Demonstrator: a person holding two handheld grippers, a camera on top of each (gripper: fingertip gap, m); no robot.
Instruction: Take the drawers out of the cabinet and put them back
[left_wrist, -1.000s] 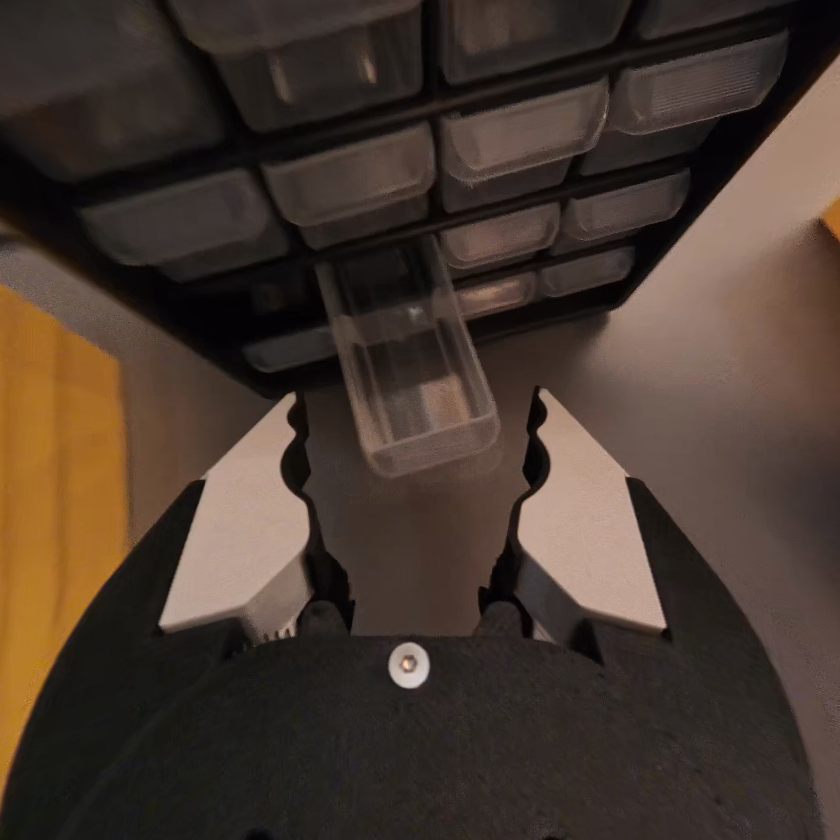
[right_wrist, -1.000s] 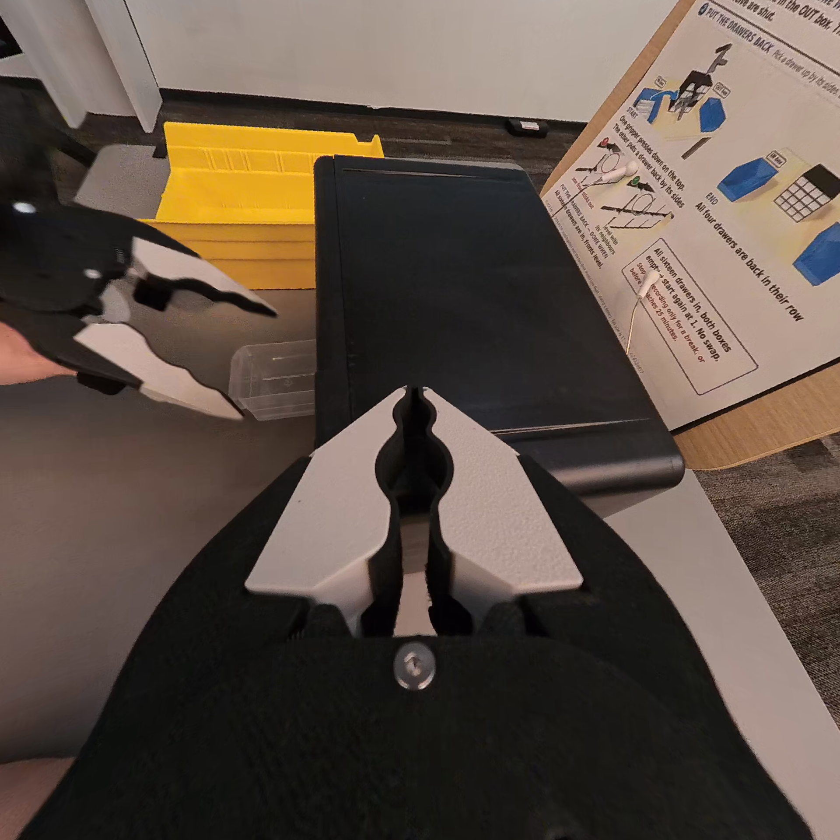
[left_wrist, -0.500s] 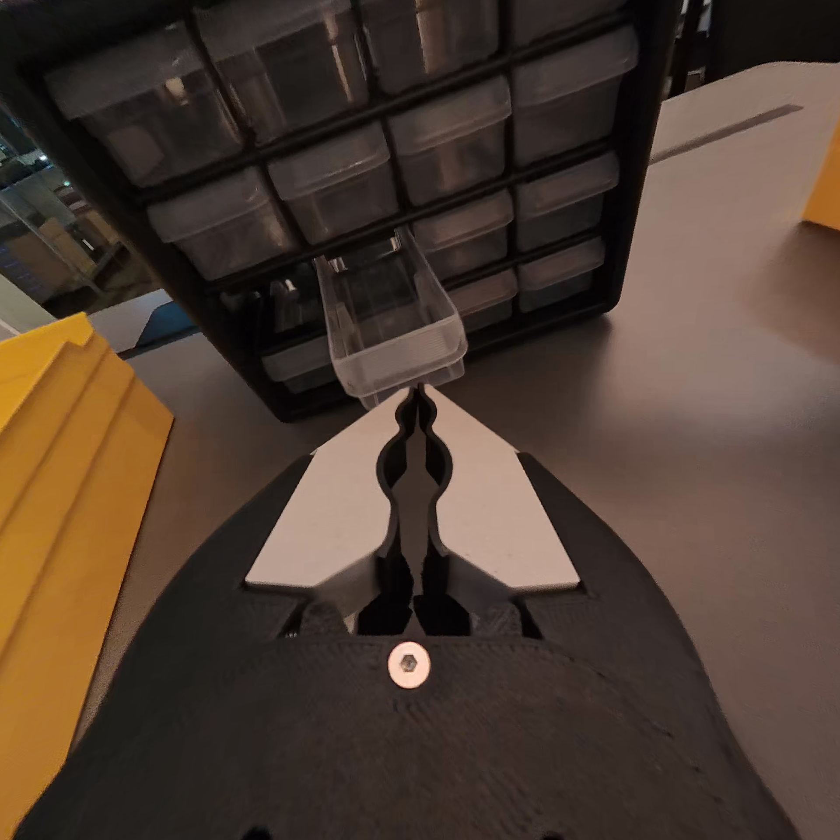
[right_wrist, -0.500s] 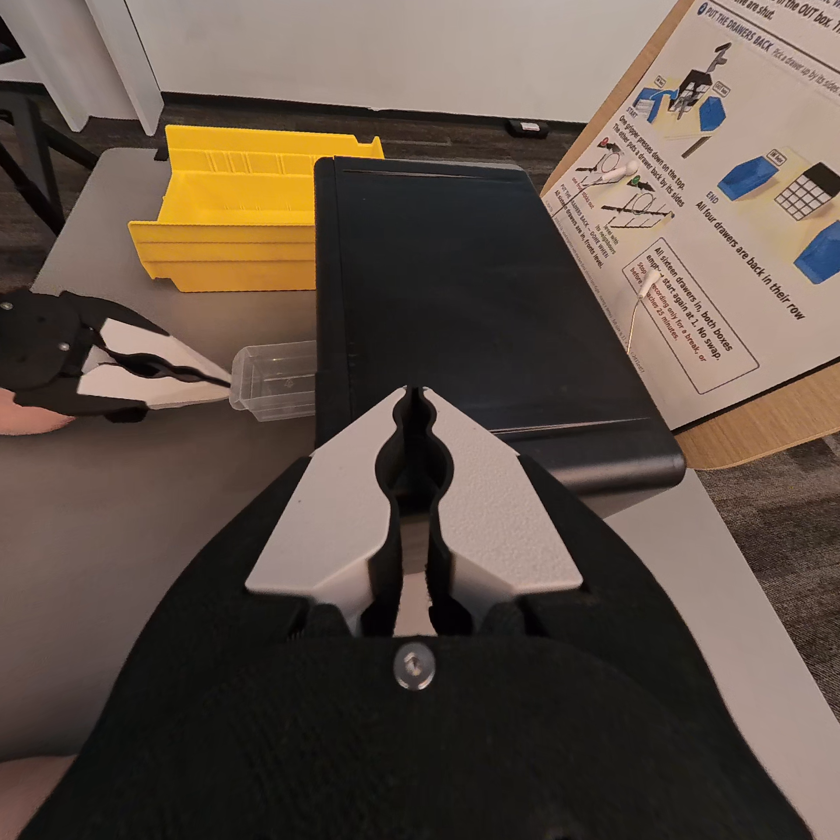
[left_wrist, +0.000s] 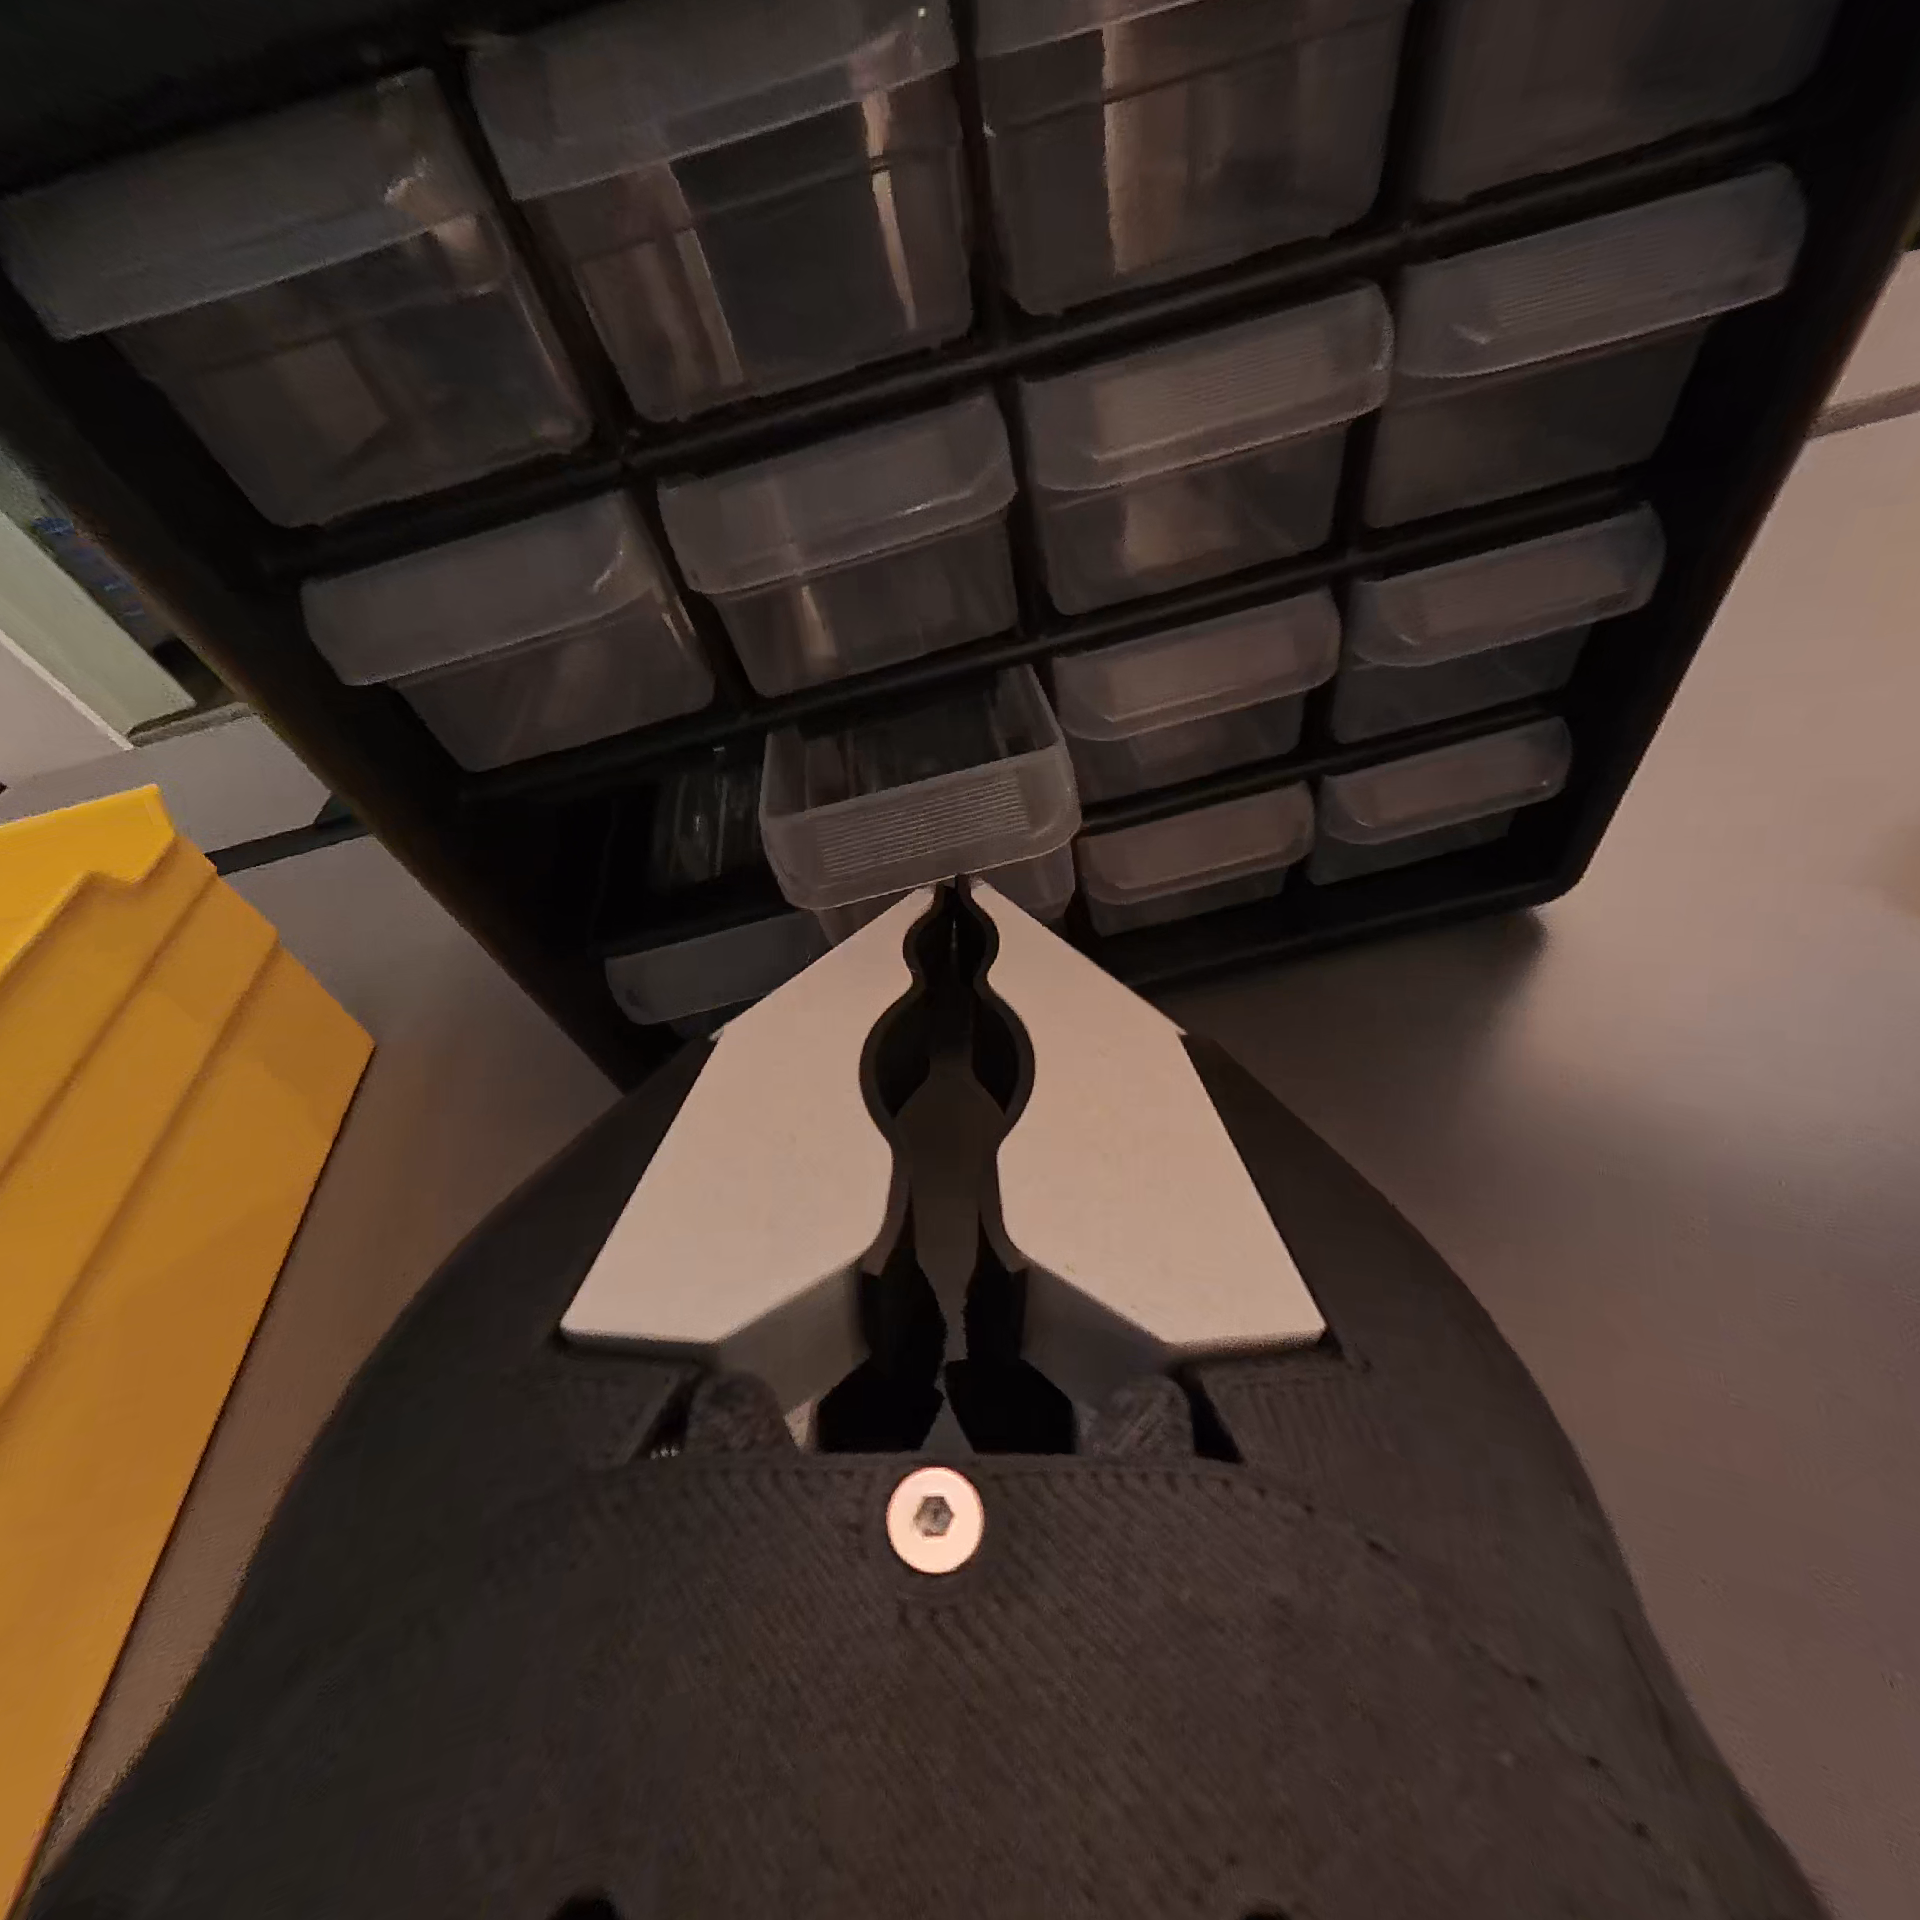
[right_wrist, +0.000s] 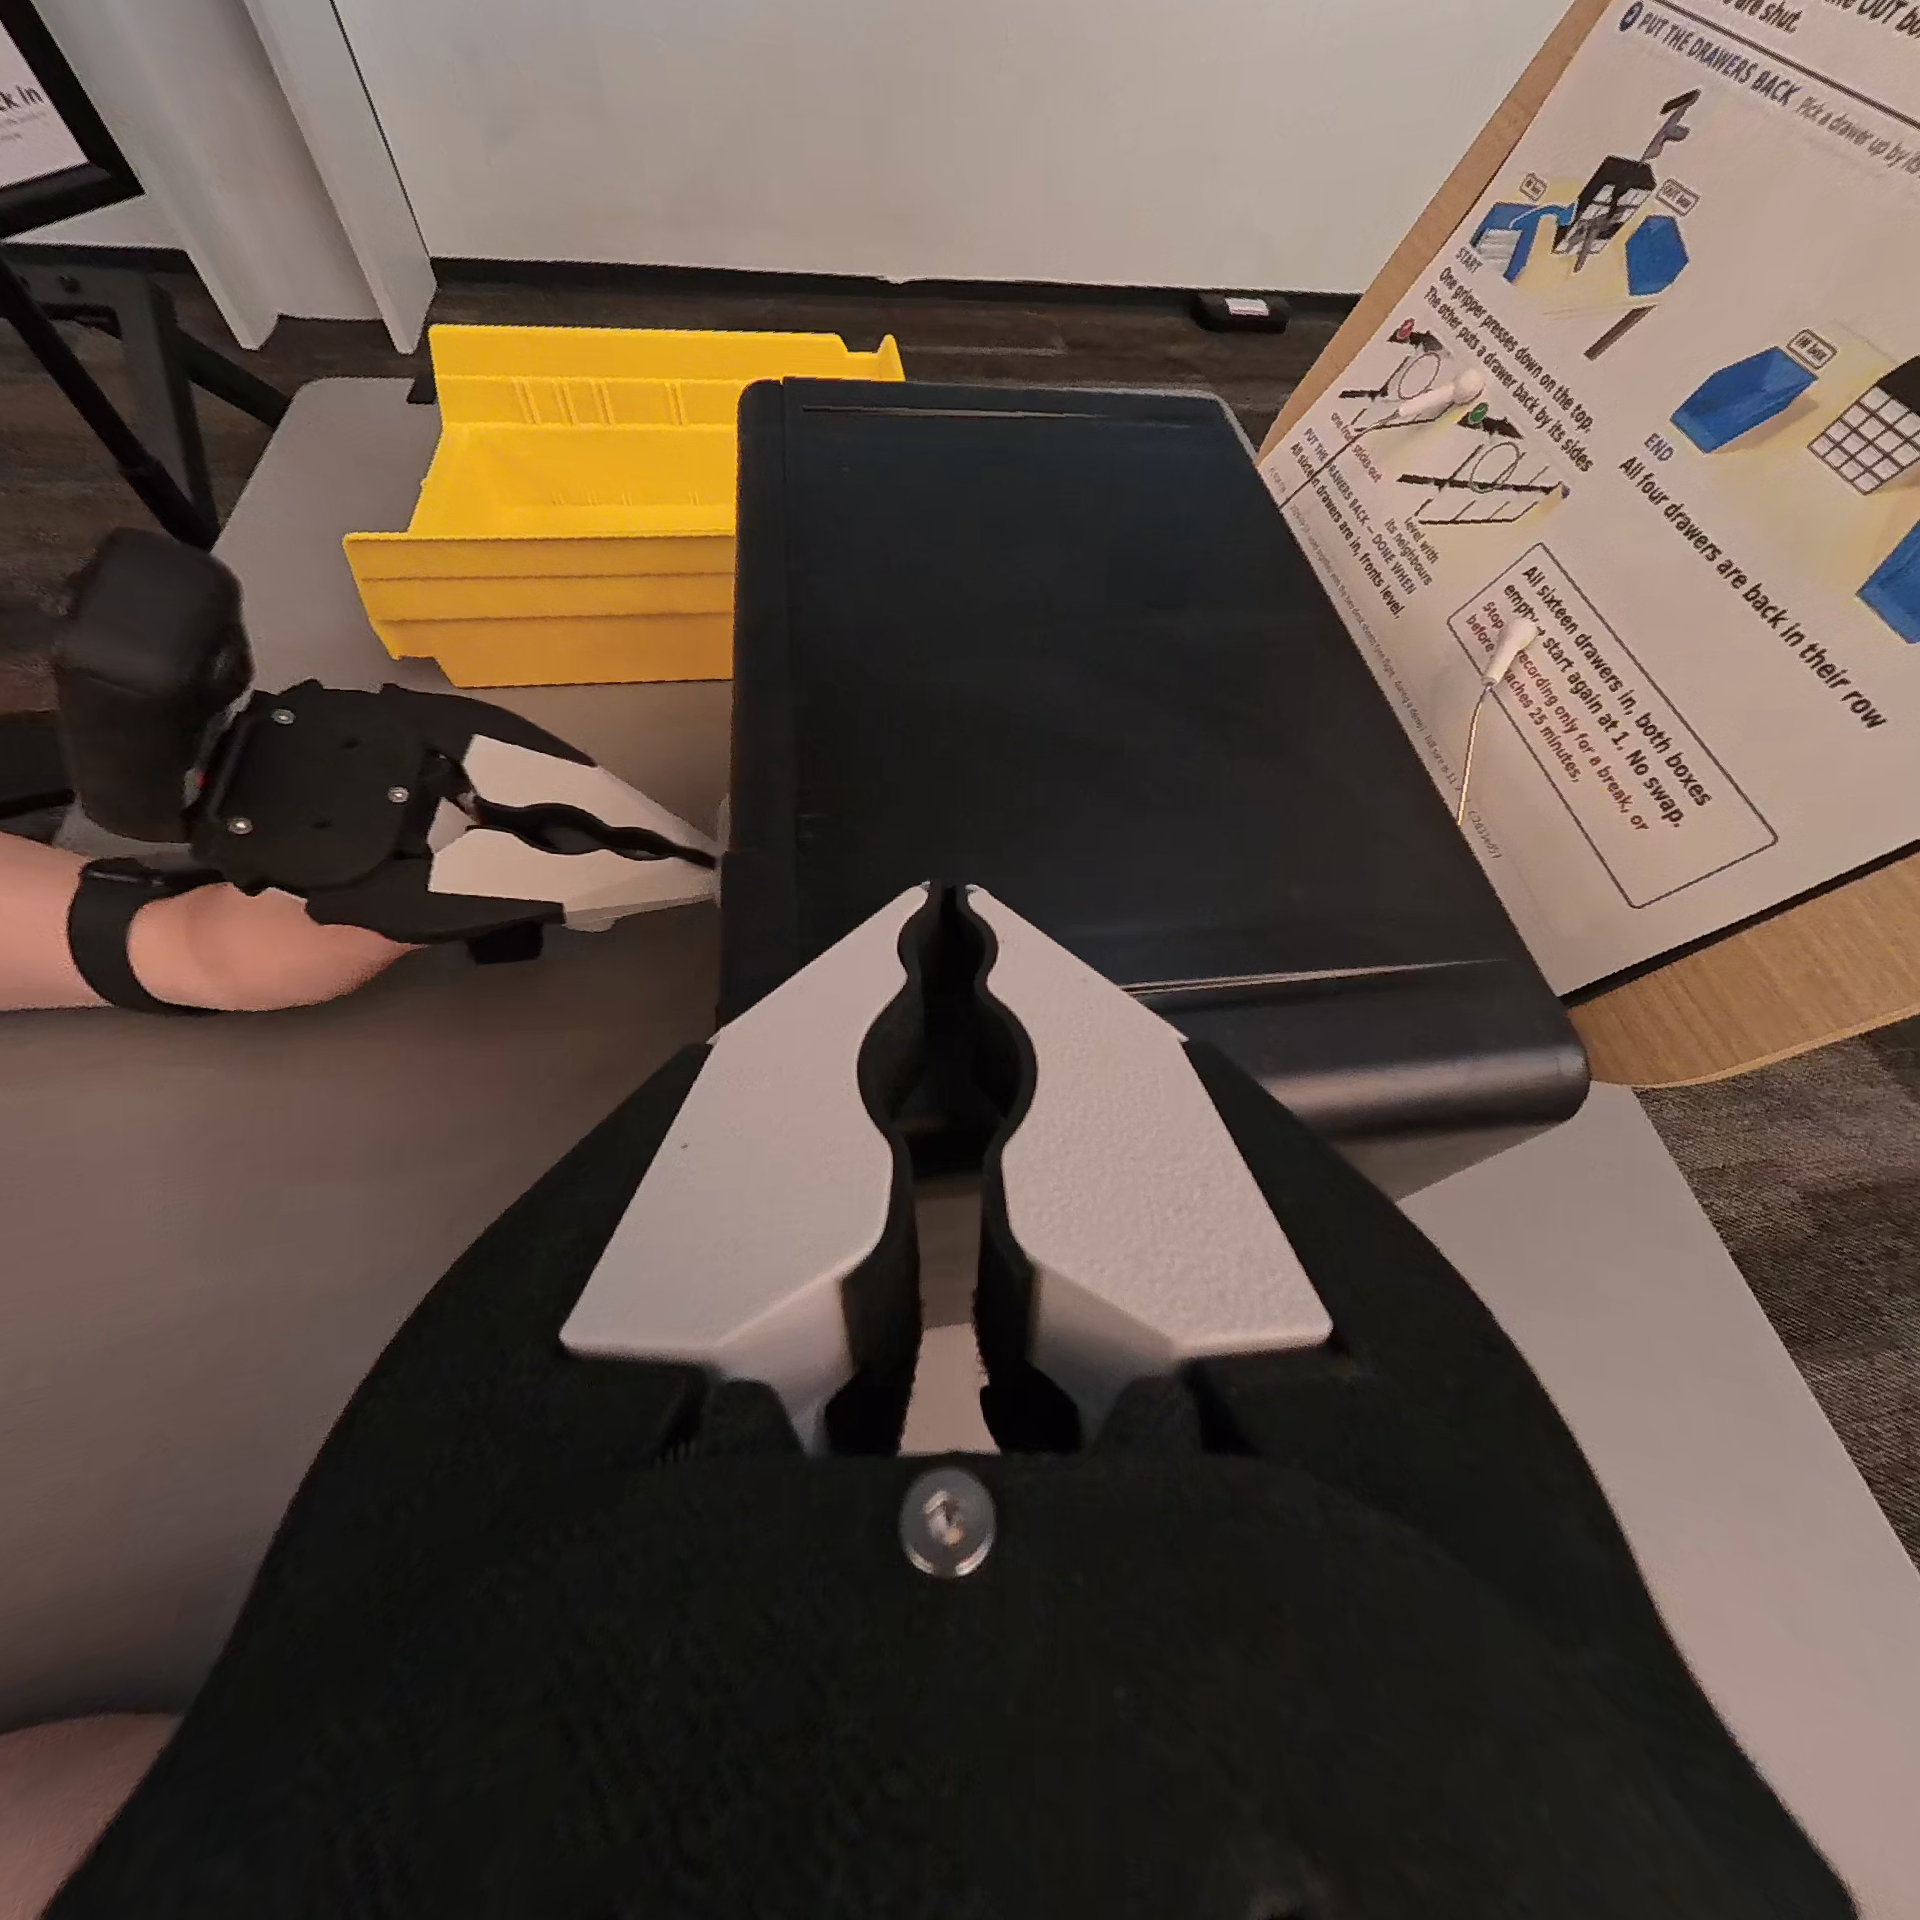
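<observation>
The black cabinet (left_wrist: 1621, 790) stands on the grey table with several clear drawers in its slots. One clear drawer (left_wrist: 920, 821) in the third row sticks out a little from its slot. My left gripper (left_wrist: 954, 885) is shut and empty, its tips against that drawer's front. The slot to the left of it looks empty. In the right wrist view my right gripper (right_wrist: 948, 889) is shut and empty, its tips on the cabinet's top (right_wrist: 1091, 675) near the front edge. The left gripper (right_wrist: 696, 857) shows there at the cabinet's front face.
A yellow bin (left_wrist: 125, 1091) sits left of the cabinet front; another yellow bin (right_wrist: 582, 530) stands at the far side of the cabinet. An instruction board (right_wrist: 1683, 499) leans at the right. A person's wrist with a black band (right_wrist: 114, 935) rests on the table. One gripper's finger ends stand about 20 centimeters off the other's.
My left gripper closed from open and moved in against the drawer's front. The drawer went from far out to nearly in its slot. The right gripper has not moved.
</observation>
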